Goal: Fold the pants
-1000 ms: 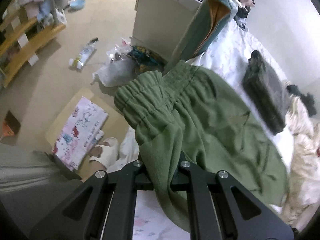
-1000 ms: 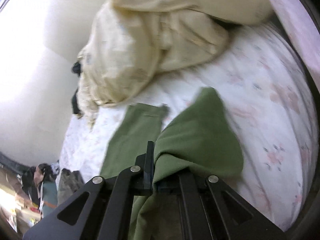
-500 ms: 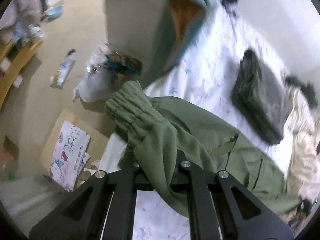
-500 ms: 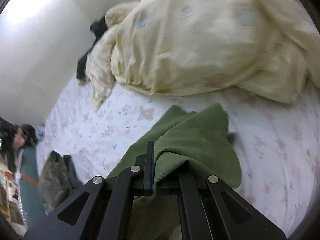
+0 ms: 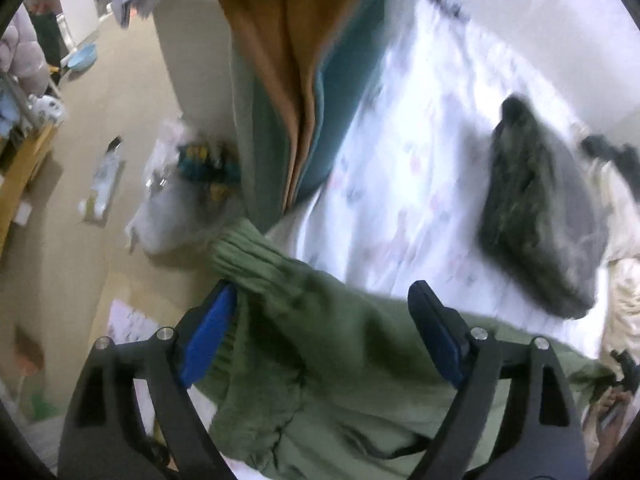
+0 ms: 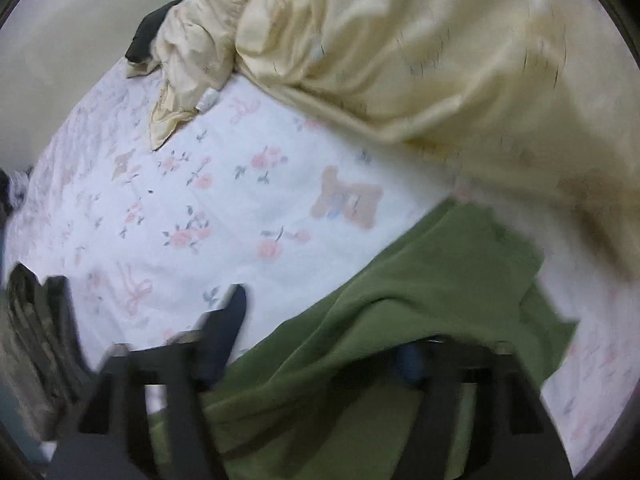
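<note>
The green pants [image 5: 320,344] lie on the white floral bedsheet [image 5: 404,184], their elastic waistband [image 5: 248,256] at the bed's edge. My left gripper [image 5: 324,300] is open, its blue-padded fingers [image 5: 208,332] spread to either side of the waistband cloth. In the right wrist view the pants' leg end [image 6: 420,312] lies on the sheet [image 6: 200,200]. My right gripper [image 6: 328,320] is open; the cloth drapes over its right finger and hides it, and the left finger [image 6: 228,320] is bare.
A folded dark garment [image 5: 536,208] lies on the bed to the right. A teal and orange cloth [image 5: 296,60] hangs at the bed's corner. A cream duvet [image 6: 440,60] is bunched beyond the pants. Bags and clutter [image 5: 180,184] lie on the floor at left.
Both grippers were shut on the green pants and have opened. The pants have dropped onto the sheet and both grippers have moved lower, close to the bed.
</note>
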A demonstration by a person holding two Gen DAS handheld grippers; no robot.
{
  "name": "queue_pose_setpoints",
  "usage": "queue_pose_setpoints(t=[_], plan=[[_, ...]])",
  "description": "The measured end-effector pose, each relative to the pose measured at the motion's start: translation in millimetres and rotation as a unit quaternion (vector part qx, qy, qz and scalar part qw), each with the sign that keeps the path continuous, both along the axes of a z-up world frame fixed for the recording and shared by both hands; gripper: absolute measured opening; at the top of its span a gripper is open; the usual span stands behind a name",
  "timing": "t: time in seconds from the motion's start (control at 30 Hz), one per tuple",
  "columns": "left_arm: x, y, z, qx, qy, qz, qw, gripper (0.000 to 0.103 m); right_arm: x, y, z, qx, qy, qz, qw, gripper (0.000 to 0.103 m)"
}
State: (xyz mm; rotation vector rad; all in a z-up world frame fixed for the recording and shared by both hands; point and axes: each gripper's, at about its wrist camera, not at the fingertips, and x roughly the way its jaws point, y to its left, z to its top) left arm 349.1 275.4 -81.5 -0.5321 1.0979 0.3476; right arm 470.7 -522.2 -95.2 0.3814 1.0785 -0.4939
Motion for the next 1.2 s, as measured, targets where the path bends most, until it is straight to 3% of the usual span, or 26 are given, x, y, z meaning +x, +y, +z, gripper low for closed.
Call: queue_pose_setpoints(t=[0.07,0.13,0.2,0.23,0.33,0.43,0.5,0.57,0.6,0.63,0.73,0.77,0.87,0.93,1.0,1.1,1.2], plan=[[-13.4,4.0,16.7,0.01,-0.043,0.016,0.9989,0.085,-3.5,16.9,14.1,-0.016,-0.015,0.046,0.999,0.07],[-23.5,-5.5,29.9,0.047,-0.077,-0.013,0.9959,0.086,-9.6,41.1,22.4,-0.016,-0.034,0.093,0.995,0.071],[-31.8,-34.1,32.0,0.129,-0.07,-0.071,0.9866,0.086,-20.3,81.6,24.1,0.009,-0.046,0.176,0.983,0.071],[-34.3,-47.7,28.9,0.148,-0.073,-0.103,0.9809,0.086,-27.4,105.9,21.0,0.032,-0.046,0.226,0.973,0.071],[-25.5,-80.6,3.4,0.148,-0.037,-0.181,0.9716,0.085,-44.7,165.3,2.1,0.07,-0.023,0.316,0.946,0.07],[-8.2,-96.8,-25.3,0.141,0.009,-0.187,0.9722,0.085,-59.6,216.8,-28.9,0.102,-0.002,0.366,0.925,0.068],[4.8,-104.7,-47.2,0.158,0.036,-0.183,0.9698,0.085,-63.7,238.9,-53.1,0.116,0.019,0.373,0.92,0.063],[14.2,-107.0,-66.3,0.191,0.057,-0.182,0.9629,0.085,-60.6,250.6,-78.1,0.089,0.047,0.357,0.929,0.062],[19.6,-105.0,-80.8,0.203,0.088,-0.179,0.9586,0.085,-59.5,250.1,-85.1,0.071,0.048,0.343,0.935,0.059],[22.9,-102.6,-90.9,0.195,0.113,-0.176,0.9583,0.085,-57.1,245.9,-87.9,0.055,0.036,0.323,0.944,0.056],[20.5,-104.8,-78.0,0.188,0.097,-0.156,0.9648,0.084,-52.8,225.7,-76.1,-0.015,0.015,0.249,0.968,0.054],[17.1,-106.0,-71.0,0.179,0.084,-0.158,0.9675,0.084,-53.2,211.6,-70.3,-0.008,0.008,0.221,0.975,0.058],[-3.1,-111.2,-45.6,0.136,0.038,-0.172,0.9749,0.084,-65.6,153.5,-45.4,0.065,-0.039,0.183,0.98,0.057],[-21.0,-113.9,-33.4,0.128,0.016,-0.18,0.9752,0.084,-81.4,116.9,-27.7,0.052,-0.068,0.162,0.983,0.061],[-39.8,-115.3,-27.2,0.12,0.005,-0.185,0.9755,0.085,-103.8,68.3,-13.1,0.034,-0.096,0.134,0.986,0.072],[-52.3,-115.5,-20.3,0.105,0.008,-0.17,0.9799,0.085,-130.9,-4.0,-4.7,0.01,-0.108,0.075,0.991,0.074],[-66.2,-115.2,-14.4,0.079,0.007,-0.144,0.9863,0.085,-152.2,-77.8,-13.2,0.037,-0.1,0.01,0.994,0.074]])
